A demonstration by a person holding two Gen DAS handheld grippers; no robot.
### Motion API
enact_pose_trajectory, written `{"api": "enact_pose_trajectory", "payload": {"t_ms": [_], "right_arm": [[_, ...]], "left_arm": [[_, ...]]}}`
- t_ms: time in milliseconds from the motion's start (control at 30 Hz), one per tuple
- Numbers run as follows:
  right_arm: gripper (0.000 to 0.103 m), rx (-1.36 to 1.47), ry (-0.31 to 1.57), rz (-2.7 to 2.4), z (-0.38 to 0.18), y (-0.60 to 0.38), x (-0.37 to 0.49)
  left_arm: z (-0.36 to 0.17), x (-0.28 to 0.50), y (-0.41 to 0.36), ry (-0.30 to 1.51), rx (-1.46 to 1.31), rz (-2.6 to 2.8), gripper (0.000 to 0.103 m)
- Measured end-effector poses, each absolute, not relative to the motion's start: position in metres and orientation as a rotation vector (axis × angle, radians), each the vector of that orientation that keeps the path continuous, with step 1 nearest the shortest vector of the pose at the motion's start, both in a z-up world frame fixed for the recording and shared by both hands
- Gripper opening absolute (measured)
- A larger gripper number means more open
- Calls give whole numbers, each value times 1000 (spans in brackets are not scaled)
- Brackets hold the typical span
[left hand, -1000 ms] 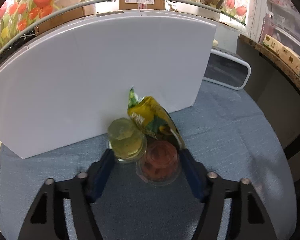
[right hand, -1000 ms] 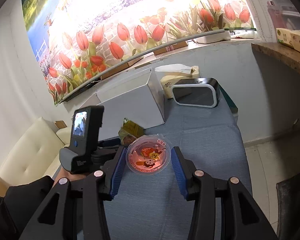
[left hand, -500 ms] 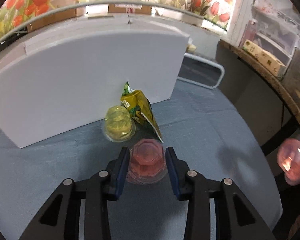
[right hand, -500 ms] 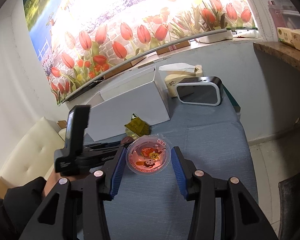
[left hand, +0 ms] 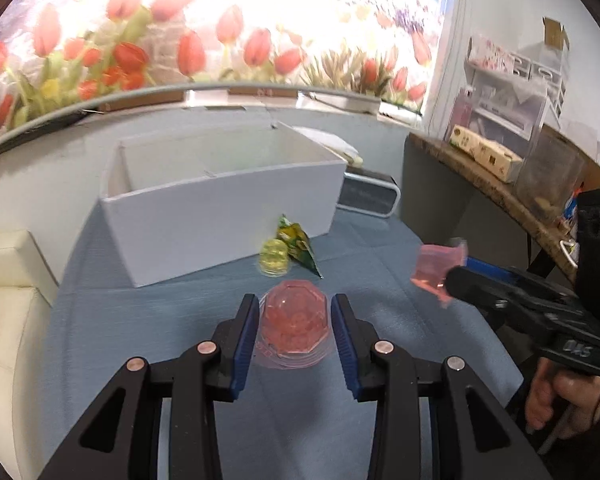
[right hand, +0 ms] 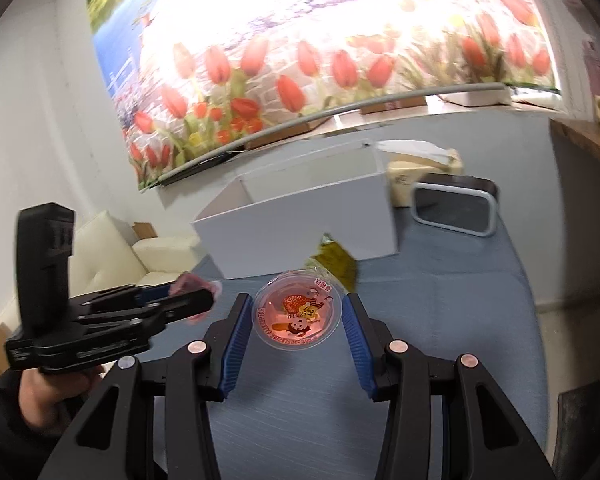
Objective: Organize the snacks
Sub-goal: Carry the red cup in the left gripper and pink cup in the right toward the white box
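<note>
Lift is done: your left gripper now carries its pink jelly cup clamped, the right gripper clamps another cup (white box, frame centre, waits open).

on the foil lid of the pink jelly cup between your right tool's blue pads you can make out dark stamped digits, roughly "811293", partly smeared. red characters run around the lid's rim, too small and curved to read. a cartoon panda and a strawberry are printed there too.

in your left view, the black body of the right tool carries pale raised lettering near the handle, something like "das", blurred. the yellow-green snack packet has print you cannot read.
</note>
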State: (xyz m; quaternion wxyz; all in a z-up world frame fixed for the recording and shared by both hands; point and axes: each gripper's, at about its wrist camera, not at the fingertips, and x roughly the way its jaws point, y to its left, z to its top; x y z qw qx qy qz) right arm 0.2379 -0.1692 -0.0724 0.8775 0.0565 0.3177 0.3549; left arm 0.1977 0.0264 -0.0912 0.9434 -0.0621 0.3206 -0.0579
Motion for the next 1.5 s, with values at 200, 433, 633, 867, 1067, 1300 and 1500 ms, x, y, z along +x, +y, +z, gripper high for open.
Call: {"api": "enact_pose_trajectory", "payload": {"t_ms": [200, 433, 633, 867, 1067, 1300, 1500], "right_arm": [[50, 67, 651, 798, -64, -130, 234], [50, 20, 641, 821, -53, -102, 243], [50, 11, 659, 816, -57, -96, 244], [50, 15, 686, 823, -73, -94, 239], [50, 19, 710, 849, -83, -84, 237], [50, 19, 711, 861, -84, -82, 231], [50, 29, 715, 850, -86, -88, 228]], "left_arm": [[-69, 174, 56, 603, -135, -96, 41], [-51, 179, 79, 572, -144, -101, 34], [-78, 190, 96, 644, -143, -102, 39], [-130, 146, 145, 724, -265, -30, 89], [-153, 110, 131, 783, -197, -45, 102], [-181, 116, 124, 870, -198, -38, 102], [-194, 129, 123, 881, -206, -69, 101]]}}
